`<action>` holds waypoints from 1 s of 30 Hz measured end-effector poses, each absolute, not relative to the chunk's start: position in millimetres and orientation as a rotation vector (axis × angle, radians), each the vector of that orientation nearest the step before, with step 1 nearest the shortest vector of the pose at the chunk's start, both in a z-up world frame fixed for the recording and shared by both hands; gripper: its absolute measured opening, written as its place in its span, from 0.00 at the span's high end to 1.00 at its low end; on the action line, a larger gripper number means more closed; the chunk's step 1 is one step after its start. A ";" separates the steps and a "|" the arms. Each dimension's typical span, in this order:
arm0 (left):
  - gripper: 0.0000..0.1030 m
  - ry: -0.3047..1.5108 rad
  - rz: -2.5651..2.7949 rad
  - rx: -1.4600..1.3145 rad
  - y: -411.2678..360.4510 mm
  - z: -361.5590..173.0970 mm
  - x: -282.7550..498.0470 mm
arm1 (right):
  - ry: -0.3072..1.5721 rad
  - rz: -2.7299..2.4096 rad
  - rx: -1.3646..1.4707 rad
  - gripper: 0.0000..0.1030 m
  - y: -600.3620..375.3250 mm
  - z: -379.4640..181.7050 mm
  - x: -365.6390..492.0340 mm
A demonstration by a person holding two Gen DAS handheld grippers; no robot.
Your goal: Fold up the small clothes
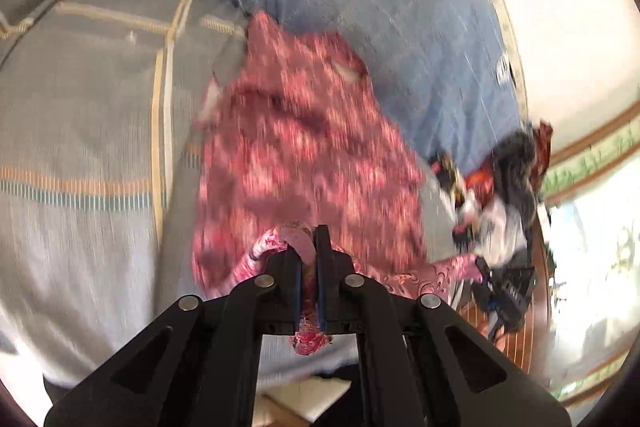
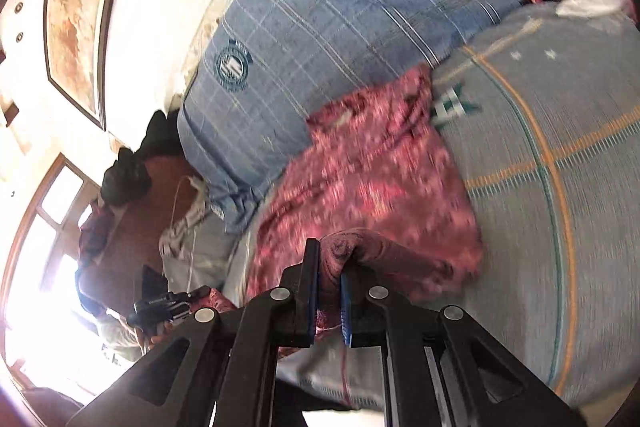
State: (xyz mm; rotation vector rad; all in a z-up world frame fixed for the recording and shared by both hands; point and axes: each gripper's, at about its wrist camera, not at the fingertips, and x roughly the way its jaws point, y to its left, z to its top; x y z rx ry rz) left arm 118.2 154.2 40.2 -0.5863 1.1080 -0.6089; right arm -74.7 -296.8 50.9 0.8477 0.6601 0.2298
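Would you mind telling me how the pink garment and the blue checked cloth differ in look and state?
The pink garment bears a mottled red-and-white print; the blue checked cloth has thin pale lines and a round emblem. The garment is pinched at two points, by the left tongs and the right tongs; the blue cloth lies free. The garment is the smaller. Both are fabric on the bed.

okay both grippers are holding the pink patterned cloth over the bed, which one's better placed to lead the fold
Neither clearly: the left gripper and right gripper are each shut on an edge of the pink patterned cloth, so probably both together.
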 end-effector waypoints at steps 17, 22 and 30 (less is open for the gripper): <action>0.97 1.110 -0.476 -0.766 124.2 8.4 333.8 | 0.626 0.085 1.057 0.92 -367.4 -5.5 120.0; 0.97 1.174 -0.404 -0.798 113.9 -18.8 375.9 | 0.661 0.017 1.134 0.92 -385.1 -36.4 156.0; 0.83 1.227 -0.380 -0.918 111.8 -23.3 406.8 | 0.614 -0.014 1.311 0.86 -409.5 -42.6 181.8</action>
